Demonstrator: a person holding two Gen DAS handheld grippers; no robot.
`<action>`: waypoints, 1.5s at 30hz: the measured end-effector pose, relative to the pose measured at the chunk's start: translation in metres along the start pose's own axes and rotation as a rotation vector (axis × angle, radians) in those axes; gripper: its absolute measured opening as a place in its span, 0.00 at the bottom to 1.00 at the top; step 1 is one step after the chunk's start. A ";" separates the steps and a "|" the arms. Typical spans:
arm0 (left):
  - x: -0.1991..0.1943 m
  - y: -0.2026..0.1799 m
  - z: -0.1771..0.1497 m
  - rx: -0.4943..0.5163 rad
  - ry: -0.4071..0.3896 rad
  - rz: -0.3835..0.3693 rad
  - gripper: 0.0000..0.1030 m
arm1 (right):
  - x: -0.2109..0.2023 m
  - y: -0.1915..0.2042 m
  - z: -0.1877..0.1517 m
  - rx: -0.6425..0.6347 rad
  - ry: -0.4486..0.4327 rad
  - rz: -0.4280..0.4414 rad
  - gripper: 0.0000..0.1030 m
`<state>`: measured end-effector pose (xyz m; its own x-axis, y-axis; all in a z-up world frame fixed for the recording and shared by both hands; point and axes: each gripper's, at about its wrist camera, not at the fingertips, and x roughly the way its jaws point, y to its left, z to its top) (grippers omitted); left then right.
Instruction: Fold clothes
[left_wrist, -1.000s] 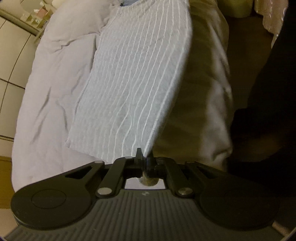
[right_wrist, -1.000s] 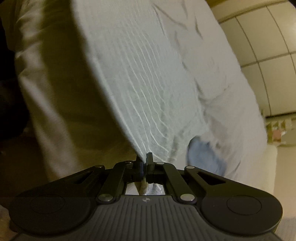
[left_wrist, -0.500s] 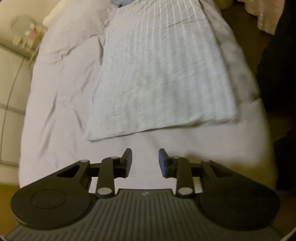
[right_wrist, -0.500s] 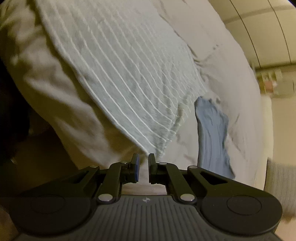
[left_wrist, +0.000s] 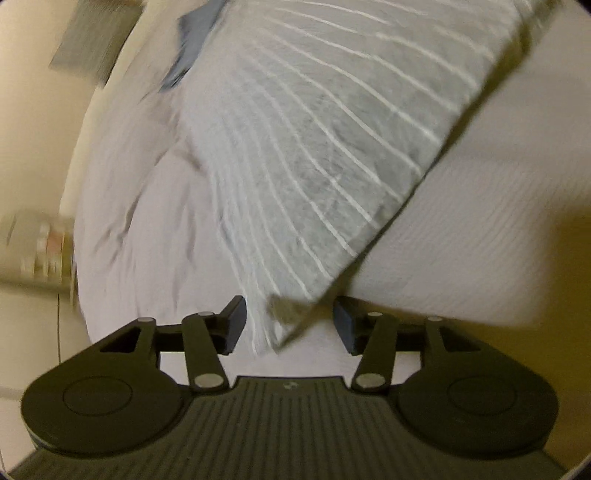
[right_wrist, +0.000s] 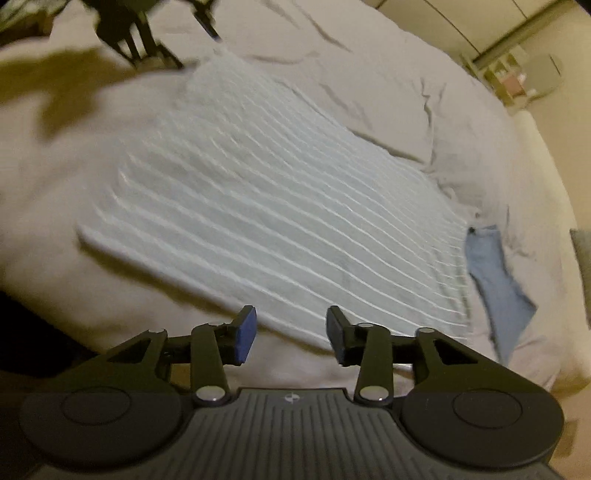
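Observation:
A pale grey garment with thin white stripes (left_wrist: 314, 155) lies folded flat on the bed; it also shows in the right wrist view (right_wrist: 280, 221). My left gripper (left_wrist: 290, 321) is open, and a corner of the garment lies between its jaws, not pinched. My right gripper (right_wrist: 291, 332) is open and empty at the garment's near edge. The left gripper also shows blurred at the far corner of the garment in the right wrist view (right_wrist: 147, 33).
The bed has a wrinkled pale sheet (right_wrist: 388, 81). A blue garment (right_wrist: 495, 280) lies on the bed beside the striped one, also seen in the left wrist view (left_wrist: 188, 51). A cluttered shelf (right_wrist: 509, 74) stands past the bed. The bed edge drops off near both grippers.
Both grippers have let go of the striped garment and opened. The garment now lies flat on the bed. The left gripper has swung to a corner of it.

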<state>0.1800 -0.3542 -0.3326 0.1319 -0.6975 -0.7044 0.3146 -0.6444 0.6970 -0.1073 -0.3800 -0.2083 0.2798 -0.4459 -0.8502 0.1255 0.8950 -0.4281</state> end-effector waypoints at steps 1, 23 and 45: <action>0.007 0.000 -0.002 0.034 -0.020 -0.001 0.47 | -0.001 0.006 0.006 0.028 0.006 0.005 0.46; 0.043 0.029 0.007 0.127 -0.116 -0.075 0.07 | 0.057 0.126 0.063 -0.109 0.042 -0.068 0.42; 0.076 0.217 0.175 0.203 -0.128 -0.113 0.05 | -0.018 -0.179 0.004 0.493 -0.070 0.144 0.04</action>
<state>0.0938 -0.6020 -0.2115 -0.0170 -0.6432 -0.7655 0.1236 -0.7611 0.6368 -0.1308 -0.5327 -0.1153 0.3885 -0.3313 -0.8599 0.5097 0.8546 -0.0990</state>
